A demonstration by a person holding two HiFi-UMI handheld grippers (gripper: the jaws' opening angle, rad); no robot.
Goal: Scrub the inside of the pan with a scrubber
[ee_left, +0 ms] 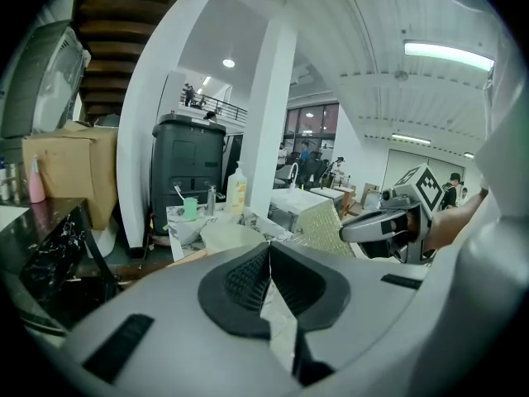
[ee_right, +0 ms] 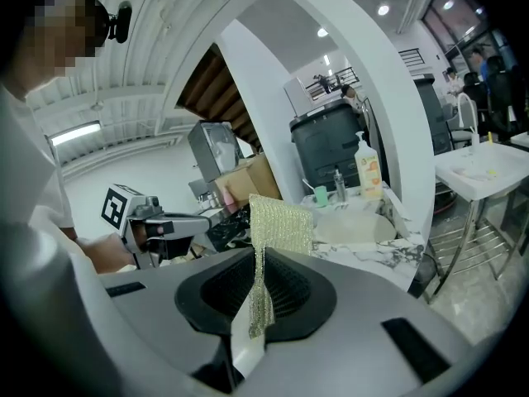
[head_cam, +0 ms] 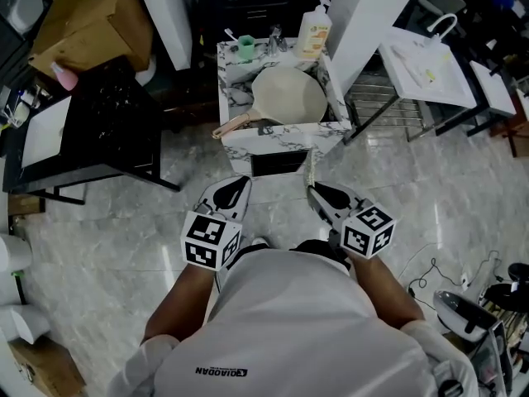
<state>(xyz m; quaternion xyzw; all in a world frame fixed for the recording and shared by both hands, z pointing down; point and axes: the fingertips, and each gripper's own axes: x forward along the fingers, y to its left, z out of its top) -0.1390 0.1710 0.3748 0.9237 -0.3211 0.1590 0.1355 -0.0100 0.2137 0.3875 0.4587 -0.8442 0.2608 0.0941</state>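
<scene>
A cream pan with a wooden handle lies in a marble-patterned sink stand ahead of me. It also shows in the left gripper view and the right gripper view. My right gripper is shut on a golden mesh scrubber, which stands upright out of the jaws. My left gripper is shut with nothing in it. Both grippers are held close to my body, well short of the stand.
A soap bottle and a green cup stand at the back of the stand. A black table and a cardboard box are at the left. A white table and a wire rack are at the right.
</scene>
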